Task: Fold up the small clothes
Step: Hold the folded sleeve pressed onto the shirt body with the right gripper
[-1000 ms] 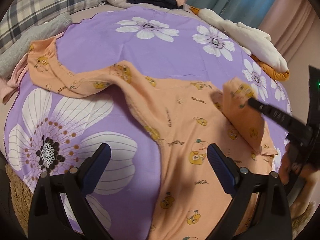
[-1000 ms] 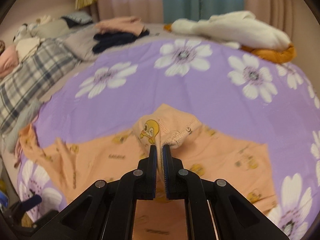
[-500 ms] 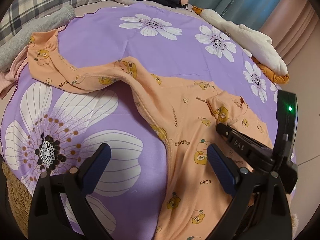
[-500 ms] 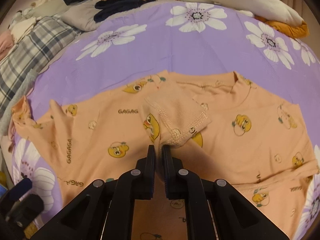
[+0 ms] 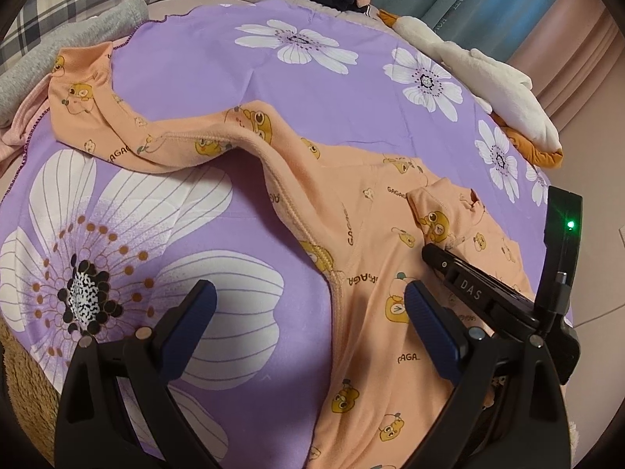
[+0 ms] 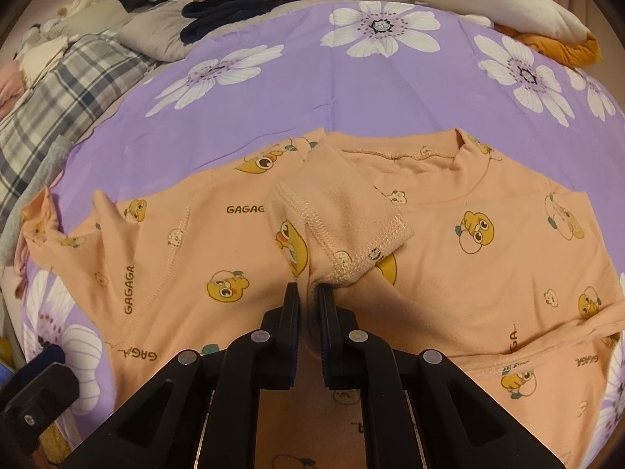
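A small peach shirt printed with yellow ducks lies flat on the purple flowered sheet. My right gripper is shut on the cuff of the shirt's sleeve, which is folded in over the chest. In the left wrist view the shirt spreads to the right, its other sleeve stretched out to the far left. My left gripper is open and empty, hovering over the shirt's side seam. The right gripper shows there, low on the chest.
A plaid pillow and a grey garment lie at the left. Folded dark and pink clothes are stacked at the back. A white and orange plush lies at the back right.
My right gripper carried the sleeve cuff inward and down, from held up in the air to resting low over the chest. The left gripper drifted slightly, still open.
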